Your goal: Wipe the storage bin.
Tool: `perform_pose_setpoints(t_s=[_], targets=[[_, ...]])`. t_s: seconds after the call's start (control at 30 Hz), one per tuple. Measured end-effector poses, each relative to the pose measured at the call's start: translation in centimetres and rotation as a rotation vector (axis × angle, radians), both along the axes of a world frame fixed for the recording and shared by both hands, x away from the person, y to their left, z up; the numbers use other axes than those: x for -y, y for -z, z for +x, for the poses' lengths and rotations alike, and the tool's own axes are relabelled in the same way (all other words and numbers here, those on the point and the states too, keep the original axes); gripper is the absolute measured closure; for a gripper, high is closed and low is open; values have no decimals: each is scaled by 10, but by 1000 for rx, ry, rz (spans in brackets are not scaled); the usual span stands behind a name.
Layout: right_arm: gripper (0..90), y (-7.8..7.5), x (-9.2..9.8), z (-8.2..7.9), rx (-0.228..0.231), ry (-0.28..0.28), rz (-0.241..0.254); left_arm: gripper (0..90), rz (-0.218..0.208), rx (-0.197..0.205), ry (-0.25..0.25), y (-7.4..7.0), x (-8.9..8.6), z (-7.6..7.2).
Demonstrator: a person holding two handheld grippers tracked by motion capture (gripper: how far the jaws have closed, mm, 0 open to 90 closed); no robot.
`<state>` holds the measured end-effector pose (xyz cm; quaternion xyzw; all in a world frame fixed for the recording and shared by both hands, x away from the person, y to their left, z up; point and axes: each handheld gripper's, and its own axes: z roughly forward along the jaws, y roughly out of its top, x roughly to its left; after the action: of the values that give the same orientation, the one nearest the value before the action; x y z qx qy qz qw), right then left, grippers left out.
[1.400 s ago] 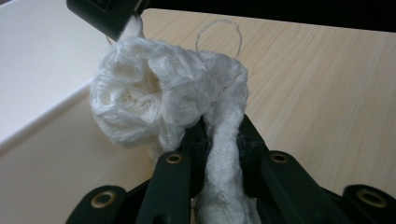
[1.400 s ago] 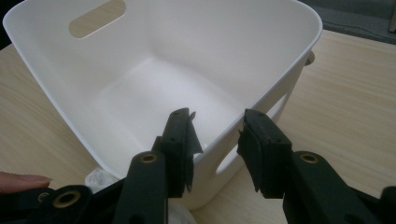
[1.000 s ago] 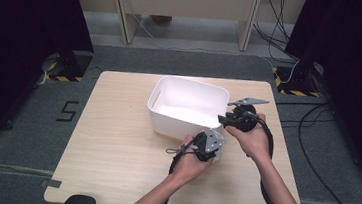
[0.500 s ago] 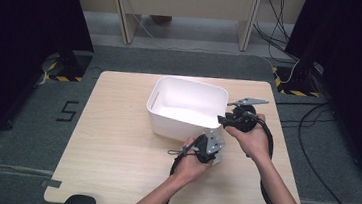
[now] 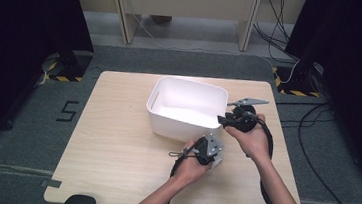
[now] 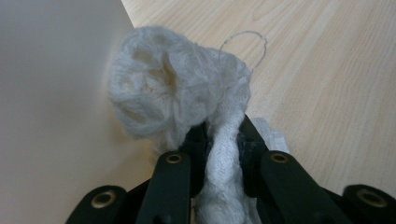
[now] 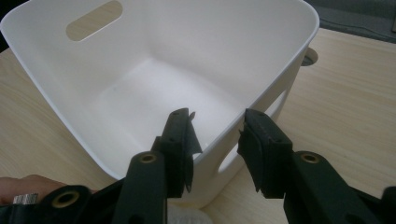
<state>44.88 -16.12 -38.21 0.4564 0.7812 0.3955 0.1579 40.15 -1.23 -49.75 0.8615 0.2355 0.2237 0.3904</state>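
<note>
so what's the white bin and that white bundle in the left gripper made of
White bin: looks like moulded plastic, smooth with a soft sheen, rounded corners and cut-out handles. White bundle: seems woven or knitted cotton-like cloth, matte, with open mesh and a loose thread; the exact fibre is unclear.

A light wooden table (image 5: 115, 141) stands on grey carpet (image 5: 25, 132) in the middle of the frame. On the floor at the left, a black "5" (image 5: 67, 111) is marked beside the table, with yellow-and-black striped tape (image 5: 61, 77) further up and another striped patch (image 5: 295, 87) at the upper right. Pale furniture legs (image 5: 126, 24) cross the top of the frame, black cables (image 5: 282, 21) trail across the upper right floor, and dark curtains (image 5: 21, 16) close in both sides.
</note>
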Motion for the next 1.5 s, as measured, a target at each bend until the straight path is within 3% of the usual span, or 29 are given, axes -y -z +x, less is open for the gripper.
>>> perform_pose_setpoints(t_s=[0.27, 0.5, 0.83, 1.03, 1.13, 1.23, 1.5], targets=[[594, 0, -1, 0, -9, 6, -4, 782, -6, -13, -1, -6, -3, -3], [472, -2, -1, 3, -45, 42, 2, 780, -26, -14, 0, -24, -15, -9], [409, -5, -2, 4, -47, 61, 11, 780, -121, -6, -54, -44, -52, -19], [409, -6, -3, 6, -59, 56, 12, 780, -141, 1, -96, -53, -86, -25], [423, -7, -5, 6, -66, 50, 7, 779, -116, 40, -120, -59, -106, -30], [437, -9, -8, 8, -79, 42, -5, 779, -141, 38, -160, -62, -130, -33], [517, 0, -15, 16, -116, 54, -78, 779, -164, 61, -275, -73, -187, -40]])
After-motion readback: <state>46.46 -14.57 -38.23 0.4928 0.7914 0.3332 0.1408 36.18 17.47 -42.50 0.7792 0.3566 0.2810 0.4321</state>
